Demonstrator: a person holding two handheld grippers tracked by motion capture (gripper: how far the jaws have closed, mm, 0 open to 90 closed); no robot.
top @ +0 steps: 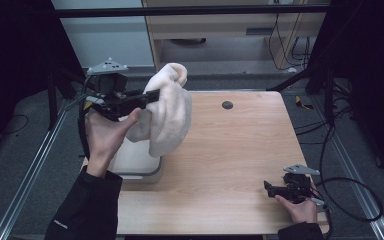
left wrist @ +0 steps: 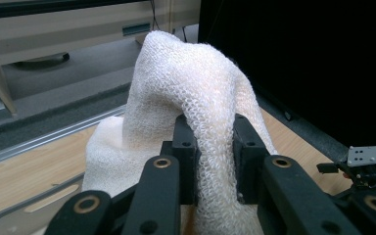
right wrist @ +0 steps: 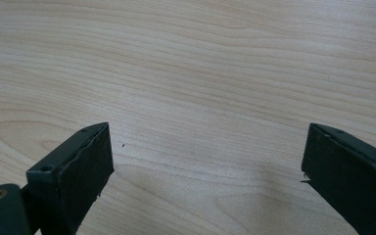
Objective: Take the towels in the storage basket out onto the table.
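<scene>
At the lower right of the high view, the right gripper rests on the bench, jaws spread wide and empty, apparently waiting. Farther up, at the upper left, the left gripper pinches a fold of the white towel, lifted clear above the grey bin so it hangs free.

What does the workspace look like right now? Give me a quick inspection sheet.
Surface: wooden table, round dark grommet near the far edge.
Job's things: white knitted cloth lifted over a grey bin at the table's left edge.
Clutter: nothing seen.
Grippers: left gripper shut on the cloth; right gripper open, low over bare wood.
Cables: black cable loops off the table's right side.
Surroundings: grey floor, metal rail, wooden cabinet behind.
</scene>
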